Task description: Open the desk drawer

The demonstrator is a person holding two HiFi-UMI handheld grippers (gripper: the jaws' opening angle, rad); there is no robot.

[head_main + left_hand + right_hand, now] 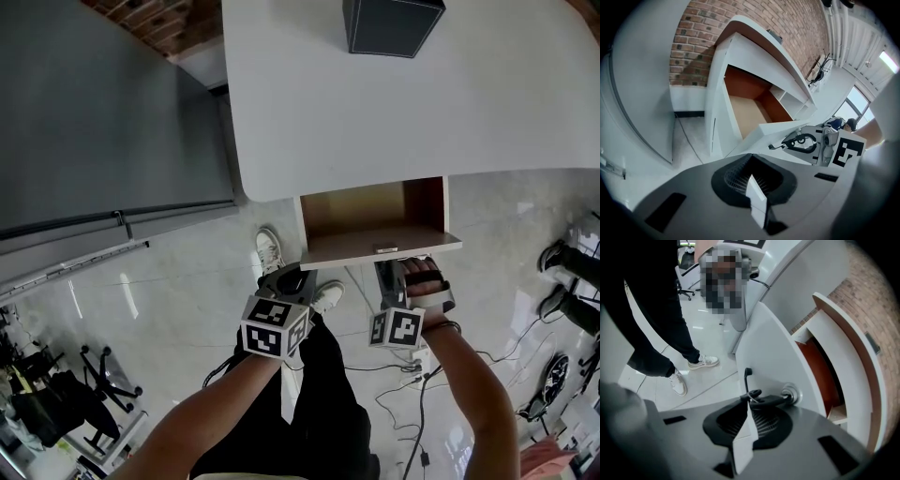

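Note:
The white desk [403, 112] has its drawer [375, 220] pulled out, showing a bare wooden inside [747, 115]. A black key [768, 401] sits in the lock [791, 393] on the white drawer front [773, 352], with a second key hanging from it. My right gripper [749, 408] is at that lock, its jaws almost together with the key's head at their tips. In the head view the right gripper [396, 266] sits just under the drawer front. My left gripper [286, 279] hangs left of the drawer, apart from it, shut on nothing [752, 180].
A black box [389, 23] stands on the desk's far side. A grey partition [94, 122] runs along the left. Below are the person's legs and white shoes [269, 248], cables [412, 375] on the glossy floor, and office chairs [56, 394] at the lower left.

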